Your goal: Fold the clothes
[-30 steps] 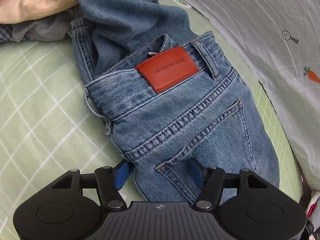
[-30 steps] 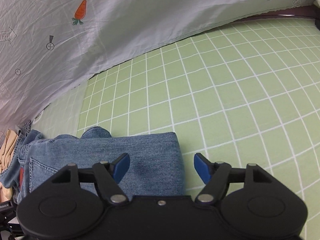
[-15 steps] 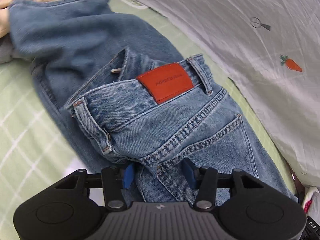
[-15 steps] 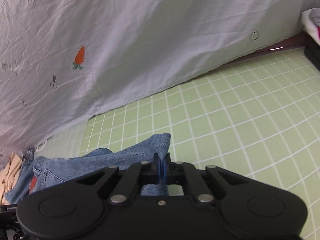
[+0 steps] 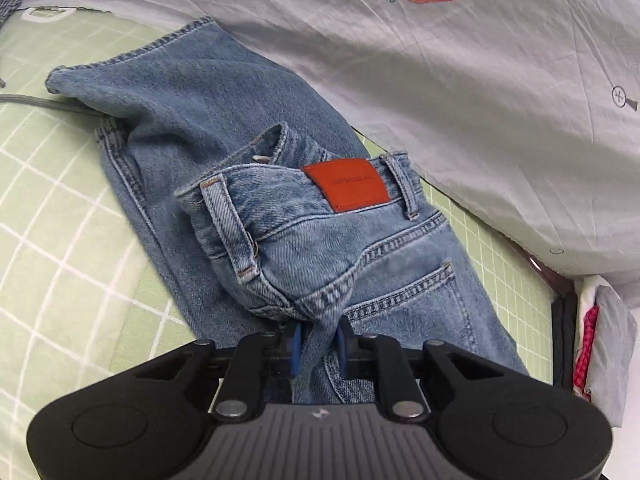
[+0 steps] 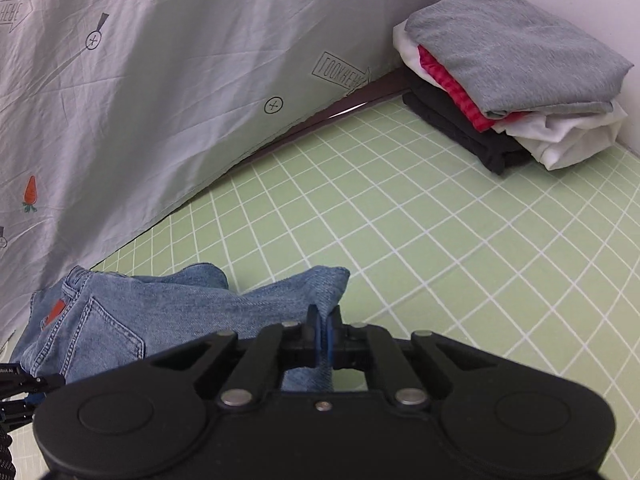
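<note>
my left hand-held gripper (image 5: 318, 346) and right hand-held gripper (image 6: 323, 338) both clench the jeans (image 5: 320, 240), only partly folded. finished stack (image 6: 508, 76) waits at two o'clock

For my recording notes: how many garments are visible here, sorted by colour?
Blue: 1, the denim jeans
Grey: 1, the folded knit top
Red: 1, the folded striped garment
White: 1, the folded garment
Black: 1, the folded garment
Total: 5

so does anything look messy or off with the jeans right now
Yes: the jeans lie rumpled, waistband bunched near the red patch, one leg twisted across the green sheet. The folded pile looks tidy.
</note>
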`<state>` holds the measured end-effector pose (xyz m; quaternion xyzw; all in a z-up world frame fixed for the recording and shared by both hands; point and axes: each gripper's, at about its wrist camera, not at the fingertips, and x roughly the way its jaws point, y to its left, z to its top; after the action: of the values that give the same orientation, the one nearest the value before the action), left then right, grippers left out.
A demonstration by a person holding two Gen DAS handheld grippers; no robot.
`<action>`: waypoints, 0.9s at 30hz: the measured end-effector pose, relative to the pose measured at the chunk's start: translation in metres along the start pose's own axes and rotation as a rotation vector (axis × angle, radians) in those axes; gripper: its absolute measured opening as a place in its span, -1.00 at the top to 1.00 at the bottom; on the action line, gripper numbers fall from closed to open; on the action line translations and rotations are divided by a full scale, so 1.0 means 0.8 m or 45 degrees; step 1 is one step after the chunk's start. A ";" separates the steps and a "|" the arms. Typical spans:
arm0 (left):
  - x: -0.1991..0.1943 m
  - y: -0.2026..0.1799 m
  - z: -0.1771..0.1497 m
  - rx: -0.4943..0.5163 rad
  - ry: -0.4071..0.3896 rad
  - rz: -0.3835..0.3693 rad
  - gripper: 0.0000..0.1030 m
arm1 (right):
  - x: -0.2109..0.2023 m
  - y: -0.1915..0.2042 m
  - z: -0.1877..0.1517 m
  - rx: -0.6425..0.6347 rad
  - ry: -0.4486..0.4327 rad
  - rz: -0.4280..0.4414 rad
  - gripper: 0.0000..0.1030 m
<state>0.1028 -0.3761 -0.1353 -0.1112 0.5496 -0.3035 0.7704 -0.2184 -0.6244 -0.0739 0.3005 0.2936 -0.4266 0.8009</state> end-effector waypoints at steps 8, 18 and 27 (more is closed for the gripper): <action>-0.105 0.061 -0.041 -0.143 -0.143 0.077 0.71 | -0.048 0.048 -0.011 -0.148 -0.026 0.227 0.94; -0.161 0.163 -0.093 -0.416 -0.136 0.268 0.72 | -0.042 0.055 -0.052 -0.061 0.162 0.253 0.31; -0.154 0.127 -0.017 -0.221 -0.178 0.258 0.18 | 0.008 0.055 -0.017 -0.148 0.128 0.112 0.06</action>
<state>0.0998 -0.2207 -0.0959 -0.1423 0.5273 -0.1669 0.8209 -0.1806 -0.5971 -0.0771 0.2872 0.3444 -0.3575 0.8192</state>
